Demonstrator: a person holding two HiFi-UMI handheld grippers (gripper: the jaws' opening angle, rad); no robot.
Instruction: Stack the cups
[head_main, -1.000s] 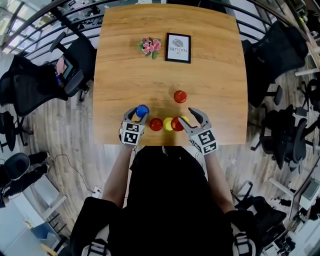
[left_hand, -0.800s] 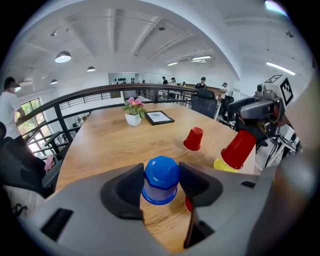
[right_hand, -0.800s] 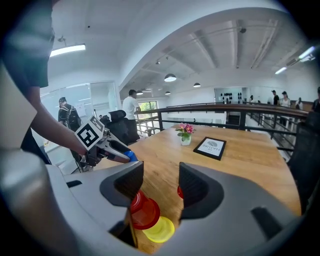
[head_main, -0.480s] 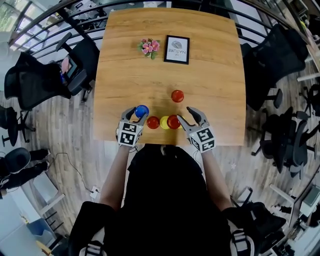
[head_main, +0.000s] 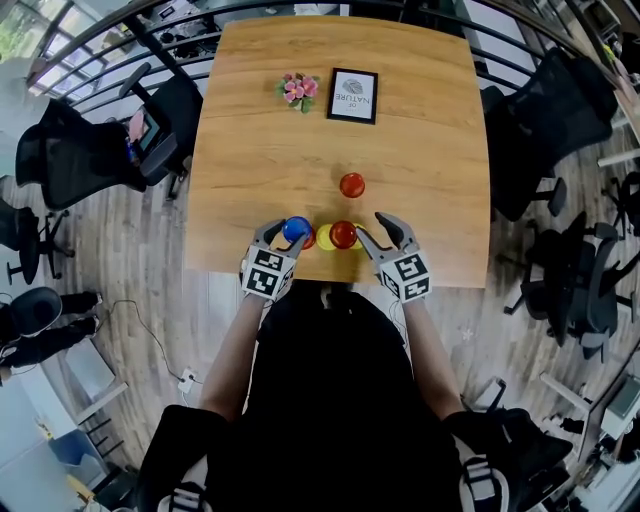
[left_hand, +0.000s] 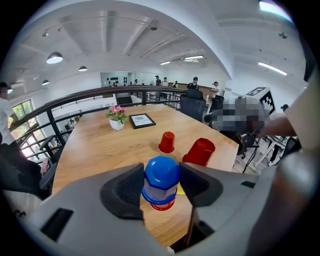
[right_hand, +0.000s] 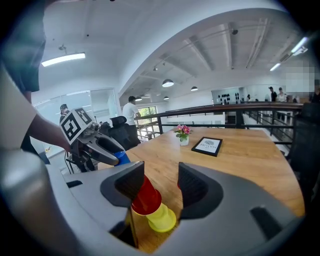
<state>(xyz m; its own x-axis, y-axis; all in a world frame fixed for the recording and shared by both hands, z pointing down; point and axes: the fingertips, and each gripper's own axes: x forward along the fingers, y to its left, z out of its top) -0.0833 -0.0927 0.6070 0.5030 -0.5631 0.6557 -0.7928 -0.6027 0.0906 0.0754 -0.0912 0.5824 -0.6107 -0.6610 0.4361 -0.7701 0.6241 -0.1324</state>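
The blue cup (left_hand: 162, 174) stood upside down between the jaws of the left gripper (left_hand: 161, 184). Both pads pressed on its sides, so it was firmly grasped. It was held directly over a red cup (left_hand: 162, 205) near the front edge of the table (head_main: 420, 150). I judge this was to lower it as the next layer of a stack.

The right gripper (right_hand: 159, 182) had its jaws apart around a second red cup (right_hand: 144, 197). This cup leaned a little and sat over a yellow cup (right_hand: 162, 217), just beside the blue one. One pad overlapped the cup's side and the other was clear of it with a gap, so I take this gripper as not clamping. The lean suggests the cup was not fully seated on the yellow one, and the gripper was probably there to correct it. A third red cup (head_main: 352, 184) stood alone farther in on the table, well apart from the others and not yet stacked.

Of the red cup under the blue one only the lower rim showed. Whether the blue cup already rested on it or hung just above it could not be told. The yellow cup was mostly covered, with only its wide rim visible. Whether the near pad of the right gripper really touched its red cup was also unclear.
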